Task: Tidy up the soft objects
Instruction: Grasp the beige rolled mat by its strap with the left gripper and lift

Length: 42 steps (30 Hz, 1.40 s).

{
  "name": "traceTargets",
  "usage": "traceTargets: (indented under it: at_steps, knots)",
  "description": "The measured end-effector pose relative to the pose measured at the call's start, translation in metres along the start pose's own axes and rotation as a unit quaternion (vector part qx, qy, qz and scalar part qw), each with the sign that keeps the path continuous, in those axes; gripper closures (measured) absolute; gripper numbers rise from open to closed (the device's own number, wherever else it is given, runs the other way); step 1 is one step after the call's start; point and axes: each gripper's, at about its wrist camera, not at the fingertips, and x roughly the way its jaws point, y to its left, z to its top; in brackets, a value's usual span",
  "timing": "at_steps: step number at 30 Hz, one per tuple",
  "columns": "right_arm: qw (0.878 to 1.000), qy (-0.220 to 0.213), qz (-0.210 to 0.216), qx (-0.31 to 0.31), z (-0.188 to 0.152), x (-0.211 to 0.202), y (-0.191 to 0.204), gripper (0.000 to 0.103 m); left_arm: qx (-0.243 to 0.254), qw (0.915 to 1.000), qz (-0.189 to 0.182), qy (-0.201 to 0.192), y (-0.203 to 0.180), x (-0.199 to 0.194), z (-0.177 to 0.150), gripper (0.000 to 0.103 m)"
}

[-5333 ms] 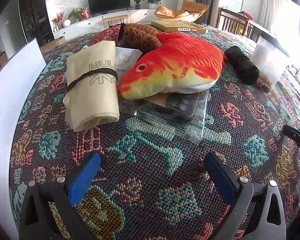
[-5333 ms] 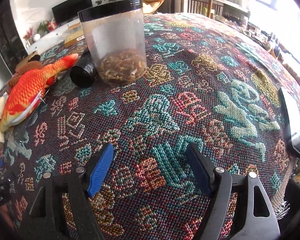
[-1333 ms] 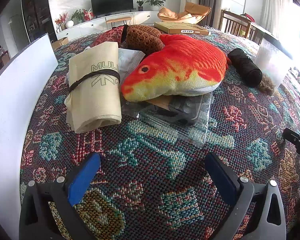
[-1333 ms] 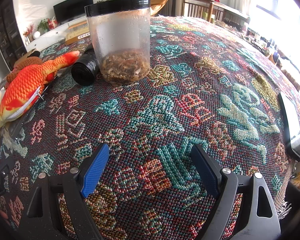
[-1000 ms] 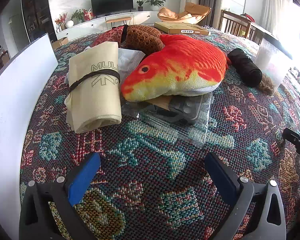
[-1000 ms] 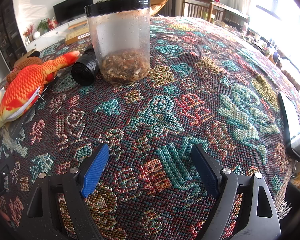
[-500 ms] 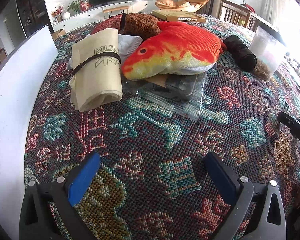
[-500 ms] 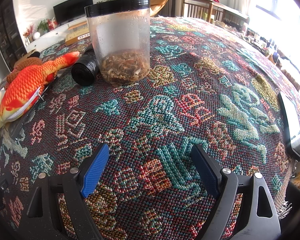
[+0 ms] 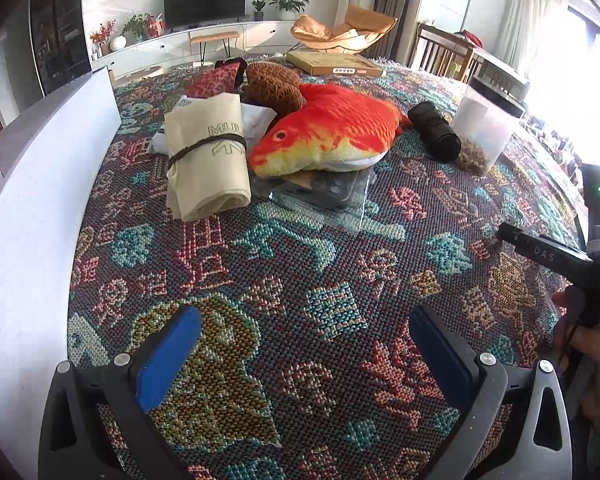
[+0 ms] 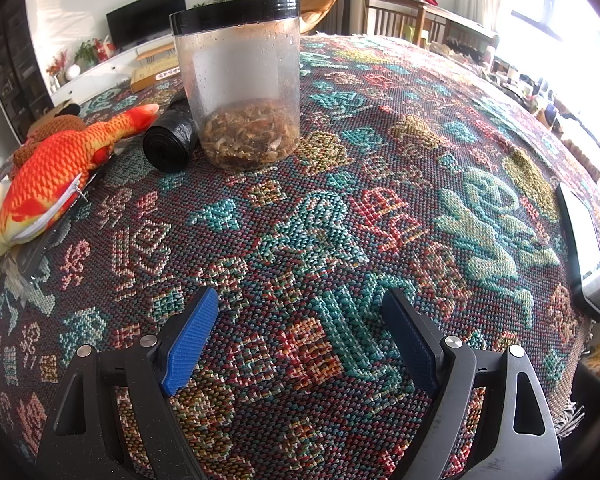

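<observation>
Showing one fish plush (image 9: 332, 136), one jar (image 10: 244, 80), two pillows (image 9: 274, 84)

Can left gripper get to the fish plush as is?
Probably yes: the left gripper is open, only bare patterned cloth lies between it and the fish plush, which lies on top of the pile.

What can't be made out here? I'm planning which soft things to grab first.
- Left wrist view: whatever lies under the fish in the clear bag; the fish covers most of it.
- Left wrist view: the red cushion and brown cushion; the roll and fish hide their lower parts.
- Right wrist view: the roll, cut off at the left edge.
- Right wrist view: what the jar contents are; too small.
</observation>
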Motion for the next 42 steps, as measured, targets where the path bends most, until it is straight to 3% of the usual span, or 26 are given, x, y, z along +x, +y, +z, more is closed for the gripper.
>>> traceTargets:
  at_steps: [5,9,12,17,18,19,20,21,23,29,37,39,41,42]
  knots:
    - [1.0,0.0,0.0,0.0,0.0,0.0,0.0,0.016,-0.016,0.9994,0.007,-0.028,0.009,-0.013,0.037,0.0]
    - [1.0,0.0,0.0,0.0,-0.001,0.001,0.0,0.016,-0.069,0.9961,0.028,-0.047,0.039,0.005,0.084,0.0]
    - [1.0,0.0,0.0,-0.001,-0.001,0.001,0.0,0.016,-0.115,0.9916,0.052,-0.029,0.063,0.034,0.103,0.0]
    - [1.0,-0.001,0.0,0.0,-0.001,0.0,0.0,0.016,-0.107,0.9915,0.073,0.013,0.075,0.08,0.101,0.002]
    - [1.0,-0.001,0.0,0.0,-0.001,0.001,0.0,0.016,-0.103,0.9923,0.066,0.016,0.075,0.084,0.098,0.005]
    - [1.0,-0.001,0.0,0.0,-0.001,0.001,0.0,0.016,-0.1,0.9935,0.053,0.014,0.075,0.084,0.096,0.018]
    - [1.0,-0.001,0.0,-0.001,-0.001,0.001,0.0,0.016,-0.097,0.9944,0.041,0.006,0.074,0.08,0.094,0.042]
    - [1.0,-0.001,0.0,-0.001,-0.001,0.001,0.0,0.016,-0.096,0.9945,0.042,-0.002,0.074,0.075,0.093,0.052]
    - [1.0,-0.001,0.0,-0.001,-0.001,0.001,0.0,0.016,-0.092,0.9949,0.038,-0.016,0.072,0.064,0.091,0.061]
    - [1.0,-0.001,0.0,0.0,-0.001,0.0,-0.001,0.016,-0.073,0.9967,0.027,-0.022,0.058,0.018,0.07,0.061]
    - [1.0,-0.002,0.0,-0.001,-0.002,0.001,-0.001,0.016,-0.058,0.9973,0.045,0.011,0.038,-0.012,0.014,0.059]
    - [1.0,-0.002,0.0,-0.001,-0.002,0.001,0.0,0.016,-0.05,0.9969,0.058,0.018,0.035,-0.007,0.003,0.049]
    - [1.0,-0.002,0.0,-0.001,-0.003,0.001,0.0,0.016,-0.045,0.996,0.069,0.034,0.034,0.007,-0.005,0.026]
    - [1.0,-0.002,0.0,-0.001,-0.003,0.001,0.0,0.016,-0.044,0.9955,0.074,0.04,0.034,0.014,-0.008,0.022]
